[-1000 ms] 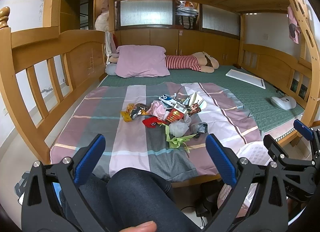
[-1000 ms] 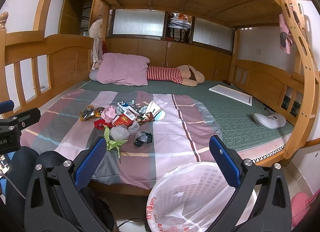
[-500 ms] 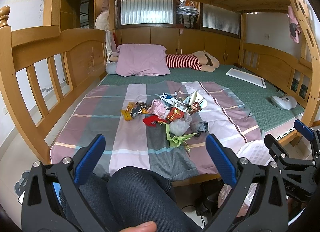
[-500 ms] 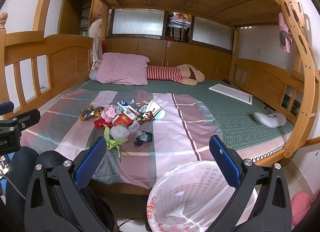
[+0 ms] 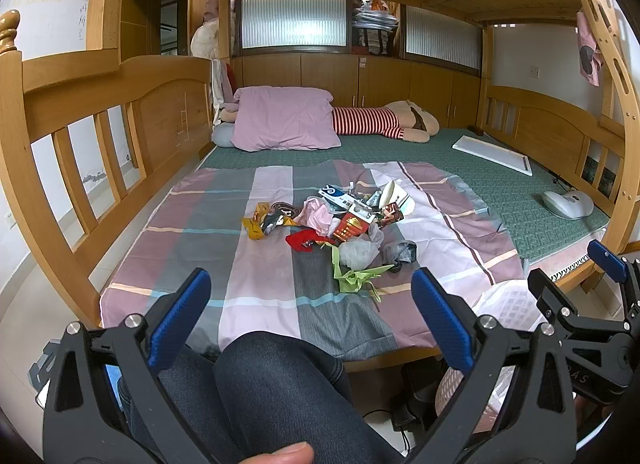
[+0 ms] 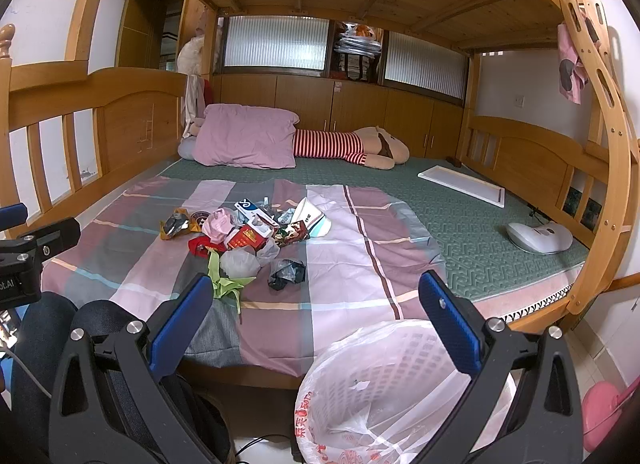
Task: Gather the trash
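A heap of trash (image 5: 340,224) lies on the striped sheet (image 5: 224,260) in the middle of a wooden bunk bed (image 5: 100,104), well ahead of both claws and touched by neither. The left claw (image 5: 310,312) hangs over the person's dark-trousered knee (image 5: 276,384) at the foot of the bed, its blue-padded fingers (image 5: 180,316) spread wide with nothing between them; from its camera the heap sits ahead and a little to the right, with a green crumpled paper (image 5: 356,274) as the nearest piece, a grey-white plastic wad (image 5: 358,252) just behind it and a dark crumpled wrapper (image 5: 400,254) beside that. Further back are a red packet (image 5: 350,226), a pink crumpled tissue (image 5: 318,216), a yellow snack wrapper (image 5: 260,222) and a white paper cup (image 5: 396,200) lying on its side. The right claw (image 6: 314,316) is likewise wide apart and holds nothing; the heap lies ahead and to its left in its own view. Directly below and in front of it, on the floor against the bed's edge, stands a white basket lined with a clear plastic bag (image 6: 384,388). At the head of the bed rest a purple pillow (image 5: 284,118) and a striped plush toy (image 5: 384,124), and a white device (image 5: 568,204) lies on the green mat (image 5: 520,192) at the right.
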A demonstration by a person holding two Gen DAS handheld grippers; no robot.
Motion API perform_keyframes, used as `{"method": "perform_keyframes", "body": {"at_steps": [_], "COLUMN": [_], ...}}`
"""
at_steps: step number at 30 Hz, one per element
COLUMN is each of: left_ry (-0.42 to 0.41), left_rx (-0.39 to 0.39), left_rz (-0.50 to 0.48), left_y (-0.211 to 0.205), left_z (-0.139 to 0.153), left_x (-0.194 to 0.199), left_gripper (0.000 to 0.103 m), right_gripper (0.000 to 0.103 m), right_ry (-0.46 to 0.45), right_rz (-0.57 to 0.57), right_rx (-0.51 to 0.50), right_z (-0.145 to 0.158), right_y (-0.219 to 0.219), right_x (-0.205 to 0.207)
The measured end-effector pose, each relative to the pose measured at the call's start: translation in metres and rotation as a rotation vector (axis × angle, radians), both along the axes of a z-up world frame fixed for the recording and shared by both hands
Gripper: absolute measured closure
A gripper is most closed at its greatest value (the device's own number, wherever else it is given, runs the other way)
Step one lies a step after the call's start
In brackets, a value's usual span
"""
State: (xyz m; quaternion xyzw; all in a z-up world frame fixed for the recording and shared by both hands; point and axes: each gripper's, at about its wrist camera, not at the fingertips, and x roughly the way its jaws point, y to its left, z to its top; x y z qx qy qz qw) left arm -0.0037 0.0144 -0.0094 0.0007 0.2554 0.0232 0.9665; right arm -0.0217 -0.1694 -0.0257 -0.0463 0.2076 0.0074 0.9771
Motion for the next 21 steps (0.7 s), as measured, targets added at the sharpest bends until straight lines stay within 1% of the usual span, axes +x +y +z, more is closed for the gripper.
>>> {"method": "perform_keyframes", "body": {"at_steps": [21], "left_ry": [0.004], "left_rx": [0.001], "left_rz": [0.0], "left_y": [-0.0008], "left_z": [-0.0006], "left_x": [0.0005], "left_gripper": [0.003], "right_gripper": [0.002], "right_ry": [0.006], "right_rz": [0.0], "right_rx": [0.004], "right_z": [-0.003], "right_y": [0.0008], "right_x": [-0.0012]}}
